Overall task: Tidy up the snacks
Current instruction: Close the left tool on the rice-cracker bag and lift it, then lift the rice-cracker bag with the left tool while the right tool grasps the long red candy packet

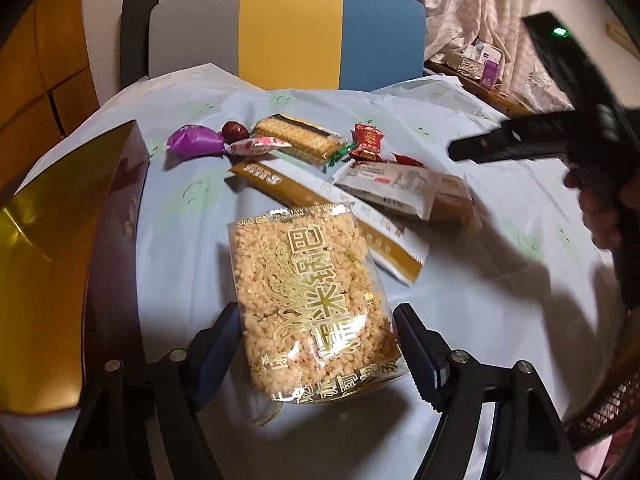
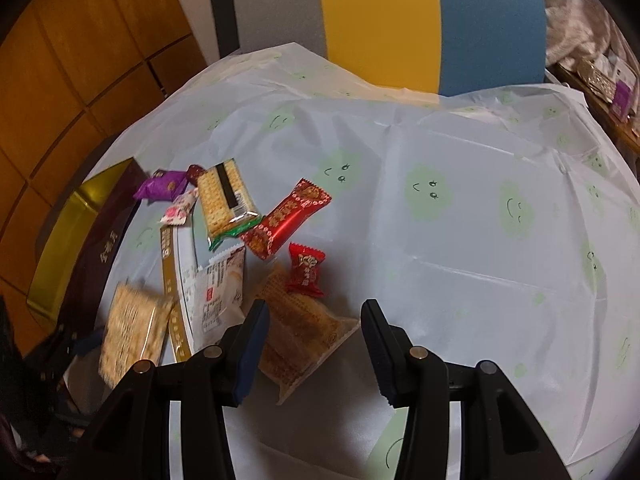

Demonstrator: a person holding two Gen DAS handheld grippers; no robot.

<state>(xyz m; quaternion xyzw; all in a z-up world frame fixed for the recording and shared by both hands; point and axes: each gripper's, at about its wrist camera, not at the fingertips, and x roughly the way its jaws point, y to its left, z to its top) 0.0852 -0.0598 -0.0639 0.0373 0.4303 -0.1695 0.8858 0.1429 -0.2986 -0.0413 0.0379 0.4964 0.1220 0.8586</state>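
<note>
A rice-crisp packet is held by the left gripper above a table strewn with snacks.

In the left wrist view, the rice-crisp packet is clamped between the jaws of the left gripper, which are closed onto its two sides, and it is lifted clear of the tablecloth. A gold-lined box is seen at nine o'clock from the packet. At twelve o'clock lie a long gold sachet, a cracker pack, a purple candy and a white cake wrapper. In the right wrist view, the right gripper is held wide open with nothing gripped, its jaws hovering over a wafer pack; a small red candy sits at twelve o'clock from it, and a larger red packet beyond.
</note>
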